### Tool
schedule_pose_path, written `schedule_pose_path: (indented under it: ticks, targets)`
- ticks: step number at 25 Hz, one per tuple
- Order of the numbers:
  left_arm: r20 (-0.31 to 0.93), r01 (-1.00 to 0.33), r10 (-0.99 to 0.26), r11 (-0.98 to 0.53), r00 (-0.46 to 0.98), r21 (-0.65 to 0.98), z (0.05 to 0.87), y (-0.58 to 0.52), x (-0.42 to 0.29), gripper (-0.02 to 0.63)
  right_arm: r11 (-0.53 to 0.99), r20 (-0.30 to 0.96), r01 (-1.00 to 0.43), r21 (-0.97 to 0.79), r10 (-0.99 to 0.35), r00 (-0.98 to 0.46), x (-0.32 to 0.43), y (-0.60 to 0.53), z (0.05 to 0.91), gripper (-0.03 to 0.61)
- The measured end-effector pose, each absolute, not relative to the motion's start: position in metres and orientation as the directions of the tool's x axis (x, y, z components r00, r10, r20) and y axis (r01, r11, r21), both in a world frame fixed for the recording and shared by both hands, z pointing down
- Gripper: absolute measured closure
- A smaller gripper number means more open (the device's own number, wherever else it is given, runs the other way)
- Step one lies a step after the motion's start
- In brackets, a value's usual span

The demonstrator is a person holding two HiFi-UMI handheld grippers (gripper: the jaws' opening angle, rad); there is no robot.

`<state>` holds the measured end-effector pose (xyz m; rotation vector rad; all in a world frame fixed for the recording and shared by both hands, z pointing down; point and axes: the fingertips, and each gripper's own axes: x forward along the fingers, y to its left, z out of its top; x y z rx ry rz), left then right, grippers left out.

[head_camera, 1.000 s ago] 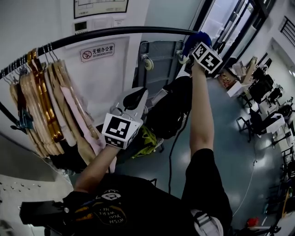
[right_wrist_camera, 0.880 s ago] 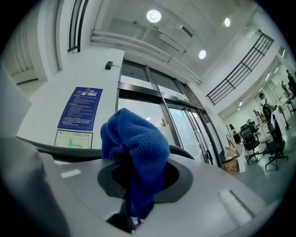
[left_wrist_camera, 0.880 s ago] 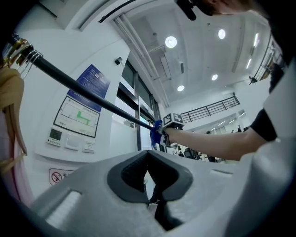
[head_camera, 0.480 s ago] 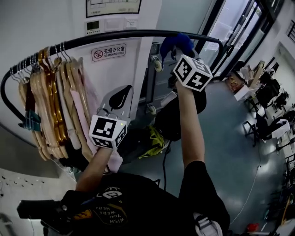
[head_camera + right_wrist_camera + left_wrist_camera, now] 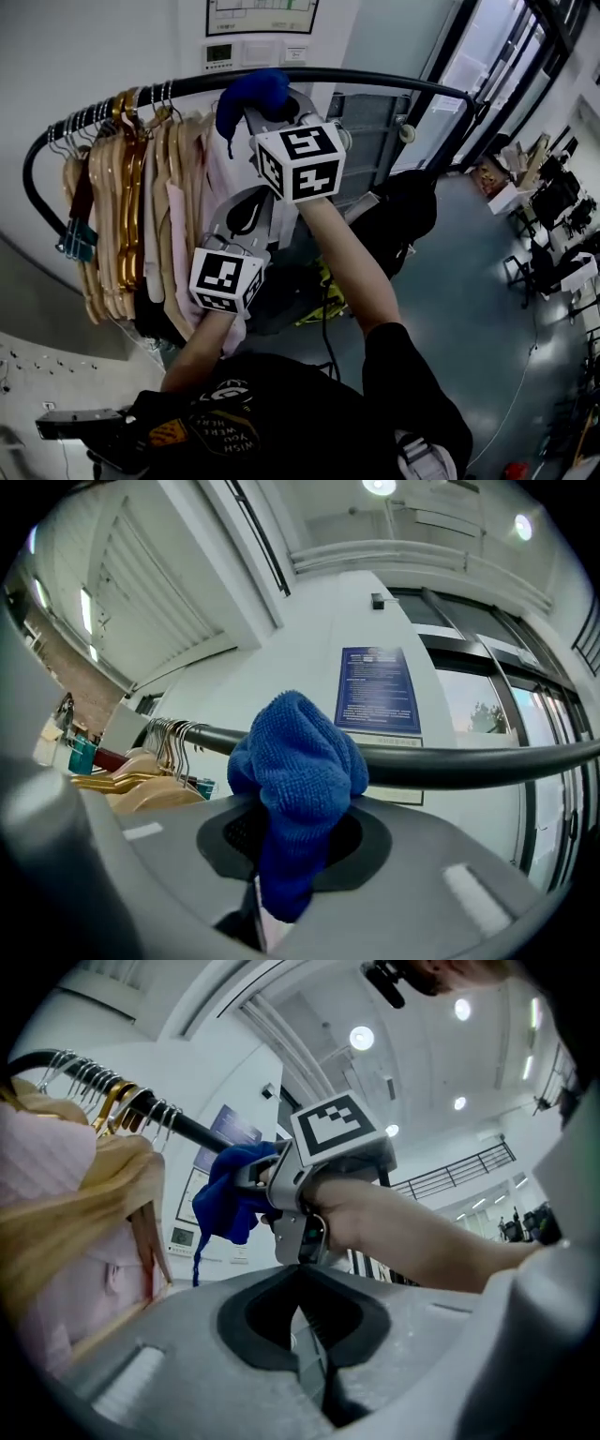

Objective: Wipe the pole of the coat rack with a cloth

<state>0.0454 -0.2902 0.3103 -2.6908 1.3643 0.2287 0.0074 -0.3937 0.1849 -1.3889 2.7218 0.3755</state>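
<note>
Cloth [image 5: 298,761] on pole [image 5: 469,763].
My right gripper [image 5: 281,874] clamps the cloth against the pole beside the hangers [image 5: 122,216]; left gripper [image 5: 307,1344] below, jaws together, empty.

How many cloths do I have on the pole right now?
1: the blue cloth, clamped in the right tool, pressed against the pole near the hangers.

Black pole [image 5: 469,763] of the coat rack: horizontal, bending down at its left end. Wooden hangers [image 5: 117,216] bunched on left part, hooks over it, some bearing pale garments [image 5: 178,234]. Blue cloth [image 5: 246,94] touches pole just right of hangers.
</note>
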Motion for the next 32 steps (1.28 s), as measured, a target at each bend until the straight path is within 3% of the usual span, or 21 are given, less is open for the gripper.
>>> schedule_pose_path:
  ticks: [4,9,16,25,28,32]
  targets:
    - [-0.197,-0.790,-0.774,-0.613,0.602,-0.010,0.306,-0.294,0.044,0.615,0.594,-0.158,-0.788,0.162,-0.773,-0.615,0.013,-0.397,0.183,0.494]
    - [-0.218,-0.745,-0.724,-0.666,0.655,-0.027,0.297,-0.291,0.069,0.615,0.495,-0.162,-0.861,0.118,-0.845,-0.509,0.098,-0.413,0.182,0.494]
    - [-0.216,-0.683,-0.663,-0.730,0.717,-0.029,0.295,-0.292,0.109,0.615,0.180,-0.121,-0.983,0.042,-0.975,-0.184,0.298,-0.451,0.178,0.494]
    - [-0.197,-0.681,-0.662,-0.730,0.723,-0.047,0.298,-0.304,0.113,0.615,-0.221,-0.075,-0.974,-0.057,-0.972,0.225,0.486,-0.484,0.175,0.494]
    - [-0.193,-0.690,-0.671,-0.722,0.716,-0.053,0.300,-0.307,0.108,0.615,-0.255,-0.068,-0.964,-0.073,-0.963,0.259,0.495,-0.482,0.175,0.495]
    - [-0.202,-0.700,-0.678,-0.712,0.707,-0.063,0.296,-0.312,0.102,0.615,-0.097,-0.086,-0.995,-0.035,-0.991,0.100,0.418,-0.477,0.180,0.497]
